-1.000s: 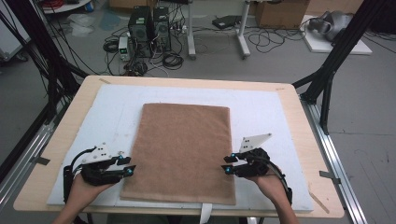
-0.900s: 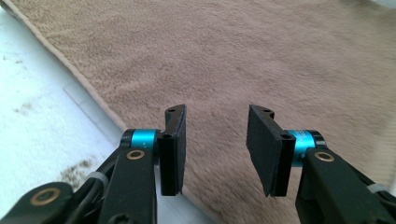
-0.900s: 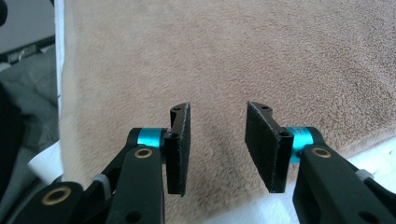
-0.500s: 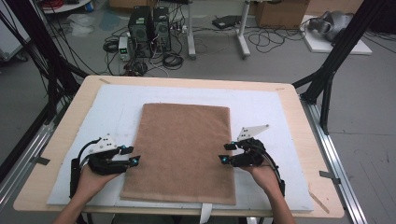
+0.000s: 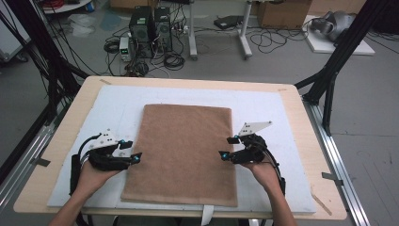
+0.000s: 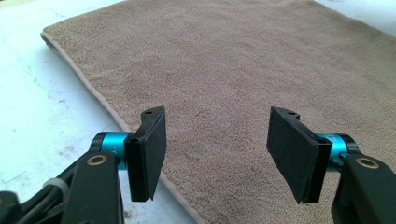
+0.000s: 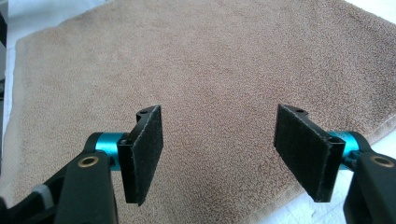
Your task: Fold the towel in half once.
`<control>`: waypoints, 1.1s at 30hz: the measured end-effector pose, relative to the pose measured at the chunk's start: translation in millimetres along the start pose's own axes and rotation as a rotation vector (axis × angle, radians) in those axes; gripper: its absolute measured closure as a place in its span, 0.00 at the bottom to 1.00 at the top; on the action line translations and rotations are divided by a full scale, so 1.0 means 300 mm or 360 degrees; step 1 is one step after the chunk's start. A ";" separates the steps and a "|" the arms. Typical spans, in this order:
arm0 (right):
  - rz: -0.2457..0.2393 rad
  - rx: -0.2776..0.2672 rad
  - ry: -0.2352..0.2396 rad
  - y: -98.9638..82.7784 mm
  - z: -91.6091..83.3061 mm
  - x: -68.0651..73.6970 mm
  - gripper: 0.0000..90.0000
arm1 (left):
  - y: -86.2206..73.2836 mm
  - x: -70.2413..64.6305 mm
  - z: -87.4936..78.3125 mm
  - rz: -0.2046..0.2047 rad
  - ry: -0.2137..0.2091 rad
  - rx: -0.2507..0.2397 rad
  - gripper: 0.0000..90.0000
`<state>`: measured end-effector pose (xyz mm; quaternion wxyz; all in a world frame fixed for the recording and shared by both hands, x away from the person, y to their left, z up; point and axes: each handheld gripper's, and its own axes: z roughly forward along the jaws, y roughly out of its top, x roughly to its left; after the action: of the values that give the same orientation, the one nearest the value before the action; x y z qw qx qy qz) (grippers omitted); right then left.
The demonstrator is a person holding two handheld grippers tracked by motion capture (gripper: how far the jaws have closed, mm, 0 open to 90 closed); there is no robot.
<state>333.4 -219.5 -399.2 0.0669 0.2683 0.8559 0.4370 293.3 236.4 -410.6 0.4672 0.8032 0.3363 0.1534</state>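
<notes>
The brown towel [image 5: 183, 153] lies flat in the middle of the high view, on the white sheet [image 5: 263, 106] that covers the tabletop [image 5: 61, 136]. I hold my left hand-held gripper [image 5: 134, 157] at the towel's left edge in the lower left of the frame and my right hand-held gripper [image 5: 227, 147] at its right edge in the lower right. Both are released: their jaws have just been opening and stand apart with nothing pinched, the terry cloth beneath and ahead of the pads in each gripper view. I judge the main risk is a poor catch: if I close too high, the pads will meet on air or skim the pile and the edge will slip out. Dig too low and I may pinch the white sheet along with the hem [image 6: 100, 98]. I cannot quite tell from the high view whether the towel is a single layer or folded, so I might lift only part of it. Uneven timing between the two sides would skew or wrinkle the cloth.
</notes>
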 end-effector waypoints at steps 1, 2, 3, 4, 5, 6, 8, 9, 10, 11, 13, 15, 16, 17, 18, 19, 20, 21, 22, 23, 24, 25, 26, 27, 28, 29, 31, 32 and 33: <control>0.0003 -0.0002 0.0001 0.000 -0.002 0.002 0.35 | 0.001 -0.001 0.000 0.0004 0.0001 -0.0003 0.42; 0.0000 -0.0002 -0.0002 0.001 -0.004 0.003 0.35 | 0.001 -0.001 0.000 0.0013 0.0006 0.0000 0.42; 0.0000 0.0001 -0.0003 0.001 -0.006 0.002 0.35 | 0.001 -0.002 0.001 0.0010 0.0002 0.0001 0.42; -0.0001 0.0003 -0.0007 0.002 -0.008 0.000 0.35 | 0.001 -0.002 0.000 0.0010 0.0003 -0.0003 0.42; 0.0004 0.0003 -0.0006 0.003 -0.010 -0.001 0.35 | 0.001 -0.002 -0.002 0.0013 0.0005 -0.0002 0.42; -0.0003 0.0003 -0.0011 0.004 -0.012 -0.003 0.35 | 0.001 0.000 -0.003 0.0015 0.0007 -0.0003 0.42; -0.0007 0.0006 -0.0018 0.008 -0.016 -0.010 0.34 | 0.001 0.000 -0.004 0.0006 0.0009 -0.0010 0.42; 0.0000 0.0007 -0.0023 0.011 -0.018 -0.012 0.34 | 0.001 0.002 -0.004 0.0006 0.0012 -0.0010 0.42; -0.0005 0.0004 -0.0027 0.013 -0.021 -0.016 0.34 | 0.001 0.003 -0.004 0.0006 0.0016 -0.0012 0.42; -0.0001 0.0004 -0.0025 0.016 -0.023 -0.019 0.34 | 0.001 0.004 -0.004 0.0004 0.0017 -0.0012 0.42; -0.0008 0.0010 -0.0035 0.023 -0.024 -0.025 0.33 | 0.001 0.005 -0.004 0.0011 0.0016 -0.0012 0.42; -0.0010 0.0001 -0.0041 0.030 -0.028 -0.031 0.33 | 0.002 0.007 -0.002 0.0009 0.0017 -0.0009 0.42; -0.0012 0.0002 -0.0046 0.034 -0.030 -0.033 0.33 | 0.003 0.007 -0.001 0.0005 0.0019 -0.0010 0.42; -0.0011 -0.0001 -0.0049 0.037 -0.031 -0.034 0.32 | 0.004 0.008 -0.002 0.0003 0.0023 -0.0011 0.42; -0.0011 -0.0004 -0.0051 0.041 -0.031 -0.036 0.32 | 0.006 0.010 -0.002 0.0004 0.0022 -0.0014 0.42; -0.0015 -0.0001 -0.0051 0.045 -0.032 -0.038 0.32 | 0.007 0.011 -0.003 0.0000 0.0022 -0.0017 0.42; -0.0018 -0.0001 -0.0054 0.050 -0.032 -0.038 0.31 | 0.009 0.012 -0.003 0.0003 0.0023 -0.0016 0.42; -0.0029 0.0002 -0.0058 0.054 -0.033 -0.040 0.31 | 0.012 0.012 -0.003 0.0009 0.0026 -0.0005 0.42; -0.0024 0.0003 -0.0061 0.059 -0.034 -0.038 0.31 | 0.016 0.011 -0.002 0.0020 0.0032 -0.0005 0.42; -0.0030 -0.0001 -0.0063 0.063 -0.035 -0.039 0.31 | 0.020 0.013 -0.003 0.0024 0.0031 -0.0007 0.42; -0.0032 -0.0003 -0.0067 0.068 -0.036 -0.038 0.31 | 0.023 0.013 -0.003 0.0022 0.0028 -0.0010 0.42; -0.0036 -0.0010 -0.0068 0.071 -0.037 -0.038 0.31 | 0.027 0.013 -0.002 0.0025 0.0025 -0.0008 0.42; -0.0040 -0.0012 -0.0069 0.075 -0.038 -0.039 0.30 | 0.031 0.012 -0.002 0.0029 0.0021 -0.0010 0.42; -0.0038 -0.0005 -0.0069 0.079 -0.039 -0.039 0.30 | 0.034 0.011 -0.001 0.0030 0.0021 -0.0014 0.42; -0.0048 -0.0008 -0.0073 0.082 -0.039 -0.041 0.30 | 0.036 0.010 0.000 0.0033 0.0021 -0.0015 0.42; -0.0052 -0.0012 -0.0076 0.085 -0.038 -0.042 0.30 | 0.037 0.009 0.001 0.0036 0.0020 -0.0015 0.42; -0.0046 -0.0013 -0.0077 0.088 -0.037 -0.046 0.30 | 0.036 0.007 0.002 0.0045 0.0021 -0.0007 0.42; -0.0042 -0.0012 -0.0074 0.090 -0.037 -0.048 0.30 | 0.036 0.005 0.003 0.0046 0.0019 -0.0003 0.42; -0.0039 -0.0009 -0.0078 0.091 -0.036 -0.049 0.30 | 0.036 0.005 0.003 0.0046 0.0017 -0.0002 0.42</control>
<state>353.0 -222.0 -373.0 0.0940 0.2684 0.8559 0.4319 299.2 233.2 -402.0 0.4635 0.8069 0.3271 0.1645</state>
